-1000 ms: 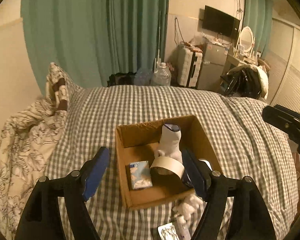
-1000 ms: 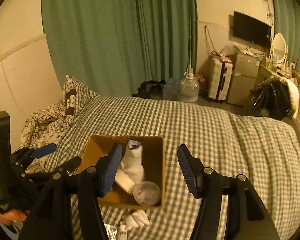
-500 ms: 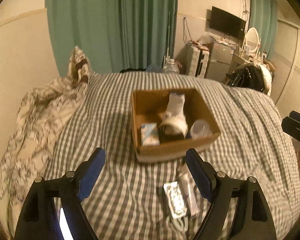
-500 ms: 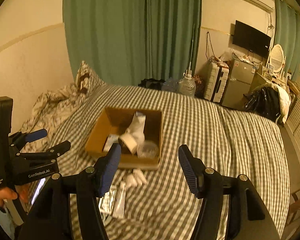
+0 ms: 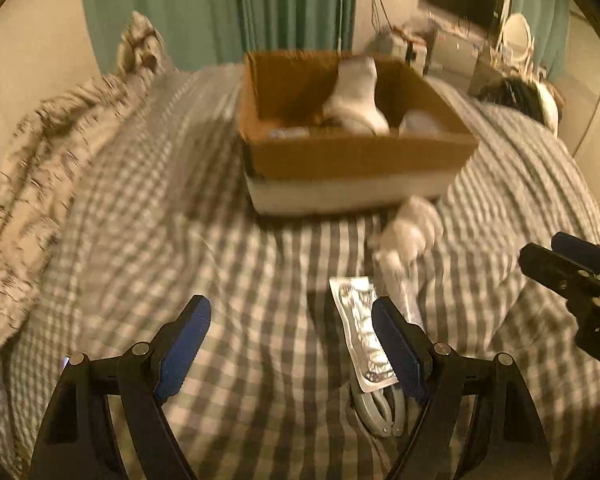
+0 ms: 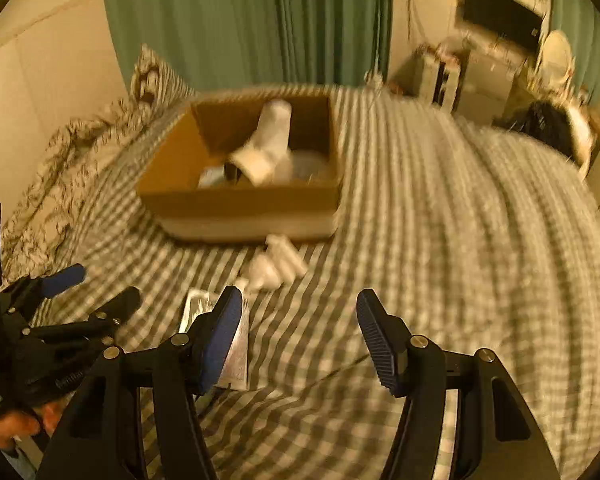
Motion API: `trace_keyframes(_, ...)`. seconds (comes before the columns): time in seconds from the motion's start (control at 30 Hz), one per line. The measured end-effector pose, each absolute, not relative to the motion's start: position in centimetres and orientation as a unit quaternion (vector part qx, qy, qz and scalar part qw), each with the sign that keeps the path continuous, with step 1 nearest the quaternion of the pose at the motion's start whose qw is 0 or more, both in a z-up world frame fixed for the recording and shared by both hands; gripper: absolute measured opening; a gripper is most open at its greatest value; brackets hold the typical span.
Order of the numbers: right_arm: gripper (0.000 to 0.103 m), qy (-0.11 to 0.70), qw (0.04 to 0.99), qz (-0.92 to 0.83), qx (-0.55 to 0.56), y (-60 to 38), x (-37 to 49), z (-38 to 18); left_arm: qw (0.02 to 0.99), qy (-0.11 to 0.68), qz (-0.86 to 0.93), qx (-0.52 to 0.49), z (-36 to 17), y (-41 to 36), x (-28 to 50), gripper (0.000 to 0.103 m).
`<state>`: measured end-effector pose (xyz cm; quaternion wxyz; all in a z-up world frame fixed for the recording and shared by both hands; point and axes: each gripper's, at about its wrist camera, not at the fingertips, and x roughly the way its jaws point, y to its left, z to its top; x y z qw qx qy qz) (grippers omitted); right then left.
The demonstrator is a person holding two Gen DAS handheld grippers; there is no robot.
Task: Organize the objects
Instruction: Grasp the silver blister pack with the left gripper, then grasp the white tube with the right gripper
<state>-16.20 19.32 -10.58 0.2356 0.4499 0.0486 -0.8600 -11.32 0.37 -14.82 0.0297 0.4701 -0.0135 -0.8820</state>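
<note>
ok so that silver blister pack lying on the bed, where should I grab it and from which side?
The blister pack lies flat on the checked blanket, long axis running away from the left gripper. Probably best to come from above and pinch across its narrow width near the middle, pressing the fingers into the soft bedding to catch both long edges.

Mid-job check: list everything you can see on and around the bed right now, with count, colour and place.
cardboard box: 1, brown, mid-bed
sock: 1, white, upright in box
tape roll: 1, tan, in box
blister pack: 1, silver, on bedspread near left gripper
crumpled white item: 1, just in front of box
bedspread: 1, grey-white check
curtains: green, behind bed
left gripper: 1, black, blue pads, open
right gripper: 1, same, open
</note>
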Motion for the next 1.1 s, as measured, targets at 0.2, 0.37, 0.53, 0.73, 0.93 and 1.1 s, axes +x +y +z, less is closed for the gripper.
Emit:
trace_keyframes(0.2,0.060,0.012,0.230,-0.840,0.492,20.4,-17.7,-13.0,0.005,-0.027,-0.849,0.528,-19.0,2.1,-13.1,0.082)
trace_keyframes(0.37,0.060,0.007,0.225,-0.832,0.506,20.2,-18.3,-13.5,-0.041,-0.036,-0.828,0.558,-20.7,4.0,-14.0,0.069)
trace_keyframes(0.53,0.060,0.016,0.218,-0.828,0.515,19.7,-18.6,-14.1,-0.089,-0.035,-0.827,0.553,-20.6,5.3,-13.4,0.030)
trace_keyframes(0.73,0.060,0.024,0.209,-0.825,0.524,19.3,-18.7,-14.5,-0.077,0.001,-0.840,0.537,-18.5,3.6,-11.8,0.021)
trace_keyframes(0.93,0.060,0.048,0.229,-0.814,0.532,17.2,-18.2,-15.1,-0.063,0.020,-0.859,0.508,-15.0,0.8,-11.5,0.013)
trace_keyframes(1.1,0.060,0.071,0.245,-0.794,0.551,14.7,-18.5,-16.7,-0.030,-0.003,-0.872,0.489,-13.4,-0.6,-11.8,0.007)
